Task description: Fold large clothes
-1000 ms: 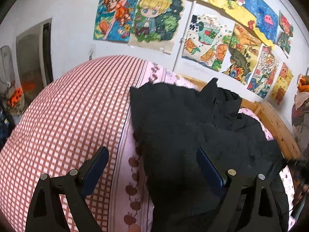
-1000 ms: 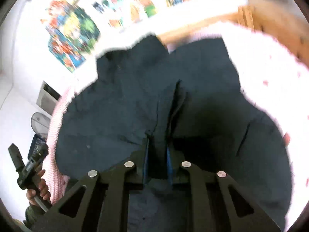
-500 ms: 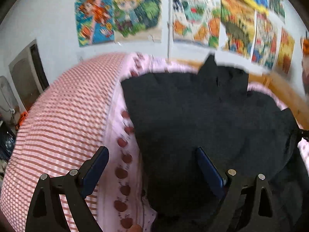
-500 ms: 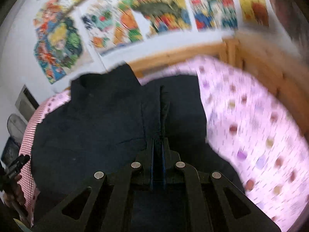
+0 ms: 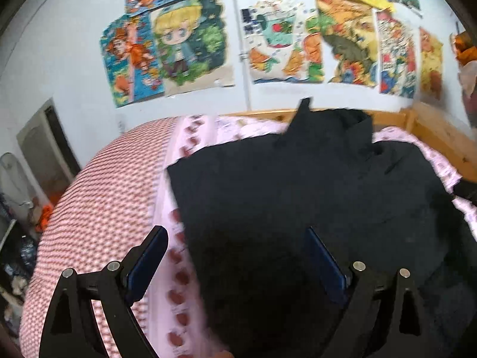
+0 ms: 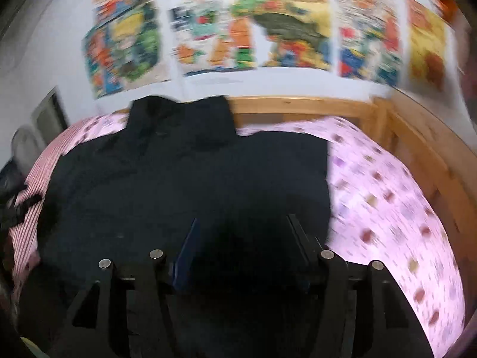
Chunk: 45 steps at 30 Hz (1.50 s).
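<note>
A large black garment (image 5: 298,197) lies spread on the bed, its collar toward the wall; it also shows in the right wrist view (image 6: 184,185). My left gripper (image 5: 235,235) is open and empty, hovering over the garment's left edge, one finger over the pink sheet and one over the cloth. My right gripper (image 6: 241,223) is open and empty, just above the garment's near right part. The right wrist view is blurred.
The bed has a pink patterned sheet (image 6: 387,197) and a red checked cover (image 5: 98,208) on the left. A wooden bed frame (image 6: 417,149) runs along the back and right. Colourful posters (image 5: 268,38) hang on the wall. Clutter (image 5: 18,238) stands left of the bed.
My right gripper has opened and let go of the garment fold, which now lies flat. Both grippers have swung to face the wall more squarely.
</note>
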Each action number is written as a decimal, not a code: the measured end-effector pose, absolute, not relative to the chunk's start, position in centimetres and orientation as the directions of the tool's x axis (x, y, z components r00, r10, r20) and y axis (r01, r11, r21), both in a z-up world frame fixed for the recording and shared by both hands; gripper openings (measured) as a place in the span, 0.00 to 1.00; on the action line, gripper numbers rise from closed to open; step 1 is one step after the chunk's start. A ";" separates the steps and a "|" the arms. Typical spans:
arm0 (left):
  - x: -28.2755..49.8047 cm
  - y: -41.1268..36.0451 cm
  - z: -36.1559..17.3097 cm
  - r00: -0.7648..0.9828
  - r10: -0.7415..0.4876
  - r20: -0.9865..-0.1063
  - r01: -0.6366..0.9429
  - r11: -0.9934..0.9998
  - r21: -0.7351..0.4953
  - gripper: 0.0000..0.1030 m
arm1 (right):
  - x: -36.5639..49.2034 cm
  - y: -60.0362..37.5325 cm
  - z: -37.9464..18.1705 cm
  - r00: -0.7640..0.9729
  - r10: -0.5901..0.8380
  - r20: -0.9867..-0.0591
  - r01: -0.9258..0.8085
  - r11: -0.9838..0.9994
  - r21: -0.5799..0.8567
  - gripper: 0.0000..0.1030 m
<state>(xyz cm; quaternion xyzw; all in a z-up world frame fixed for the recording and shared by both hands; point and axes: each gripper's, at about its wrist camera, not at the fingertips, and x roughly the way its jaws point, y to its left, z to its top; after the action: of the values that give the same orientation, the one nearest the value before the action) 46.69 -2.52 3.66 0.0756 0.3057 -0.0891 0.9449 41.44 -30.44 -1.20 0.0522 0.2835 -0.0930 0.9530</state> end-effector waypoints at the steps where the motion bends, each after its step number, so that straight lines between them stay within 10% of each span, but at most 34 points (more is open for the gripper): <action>1: 47.0 -3.1 3.7 0.791 -0.136 -0.596 0.229 0.970 0.082 0.90 | 42.0 -30.1 -1.4 0.818 -0.138 -0.558 0.190 0.981 0.036 0.51; 28: 49.9 -8.7 -7.2 0.662 -0.061 -0.747 0.335 0.916 0.222 0.97 | 45.4 -28.4 -11.6 0.721 -0.154 -0.675 0.170 0.984 -0.044 0.52; 34: 49.8 -7.9 -6.6 0.619 -0.129 -0.774 0.404 0.898 0.173 1.00 | 45.4 -29.2 -10.4 0.718 -0.019 -0.696 0.082 0.995 0.057 0.72; 45: 52.1 -5.9 2.9 0.628 -0.276 -0.727 0.512 0.851 0.119 1.00 | 46.5 -32.8 -1.2 0.743 0.047 -0.668 0.076 0.985 0.154 0.73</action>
<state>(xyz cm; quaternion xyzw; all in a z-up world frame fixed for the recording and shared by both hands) 52.10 -5.90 2.94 0.1595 0.3697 -0.2216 0.8881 46.54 -32.79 -1.20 0.0857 0.3585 -0.0080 0.9296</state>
